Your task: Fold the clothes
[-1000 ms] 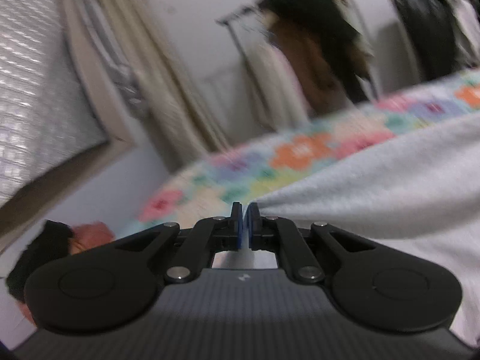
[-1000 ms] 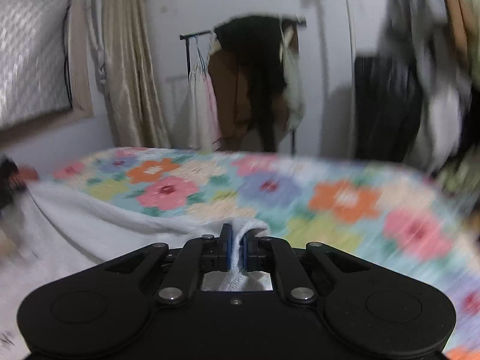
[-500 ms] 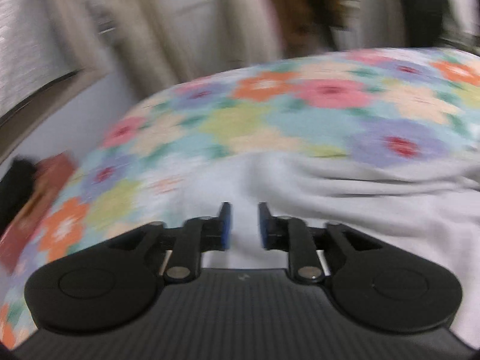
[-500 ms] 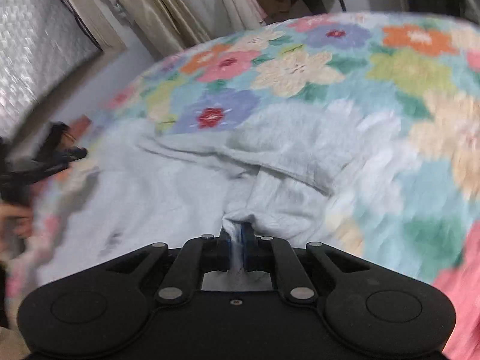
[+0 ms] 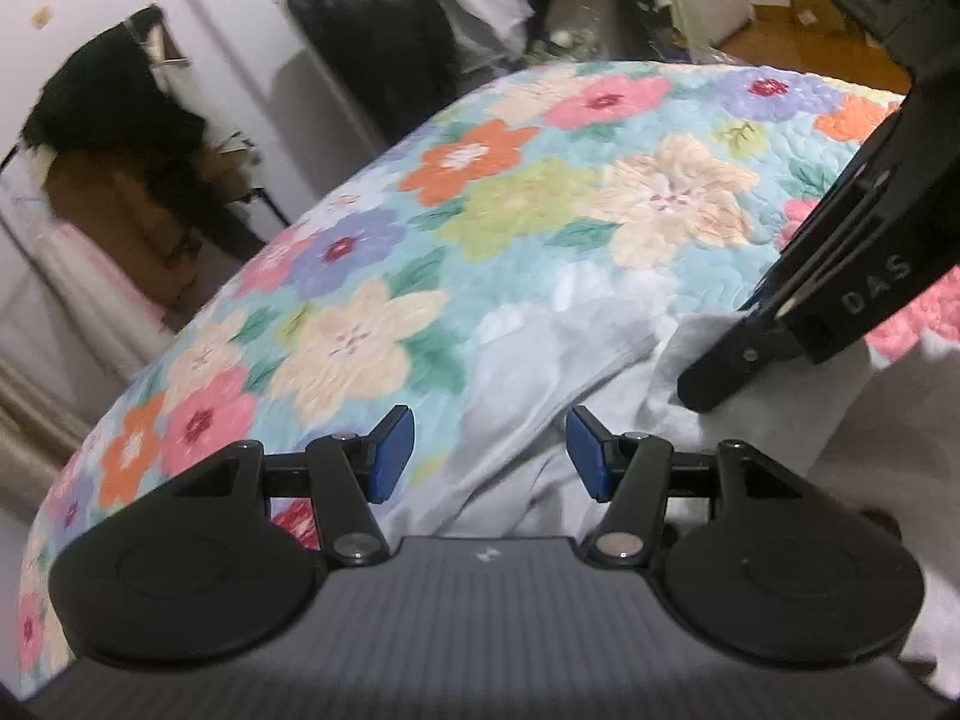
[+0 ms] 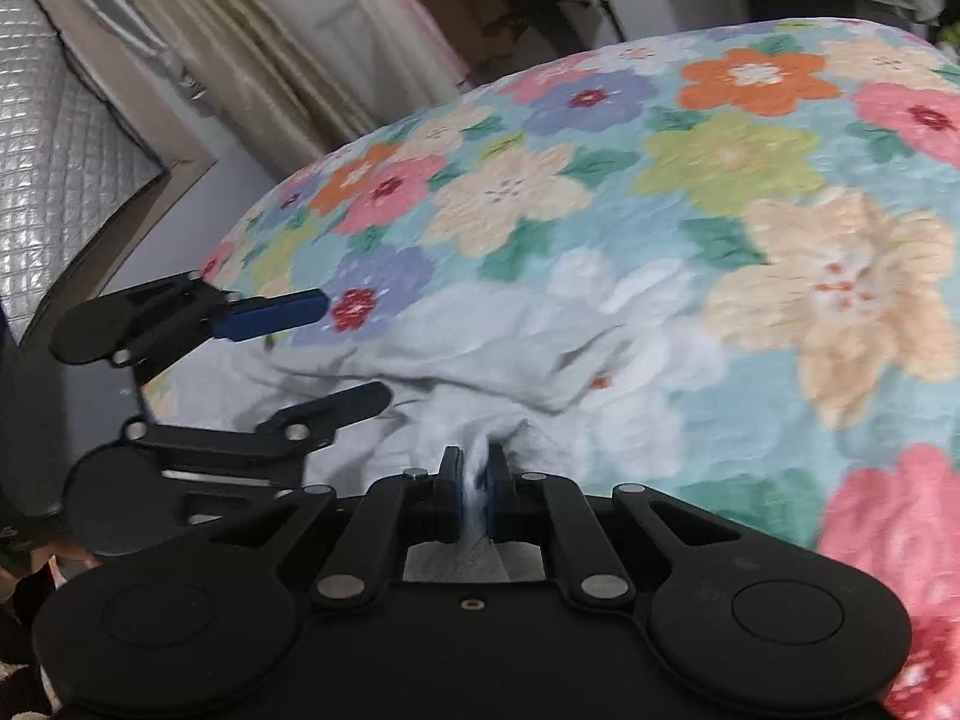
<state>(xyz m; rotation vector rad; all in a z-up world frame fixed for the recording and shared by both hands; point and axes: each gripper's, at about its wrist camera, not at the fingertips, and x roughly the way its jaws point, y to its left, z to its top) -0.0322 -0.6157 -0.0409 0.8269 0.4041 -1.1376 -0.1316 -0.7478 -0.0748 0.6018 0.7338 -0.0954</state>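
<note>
Left wrist view: my left hand-held gripper point(image 5: 489, 450) has just been opening; its jaws stand apart with nothing clamped, above the pale grey garment point(image 5: 540, 348) bunched on the floral bedspread point(image 5: 540, 192). I judge the corner was let go to lie there. Right wrist view: my right hand-held gripper point(image 6: 474, 489) is clamped on a garment fold, presumably to carry it over. Motion blur obscures the garment's type and near edge.
</note>
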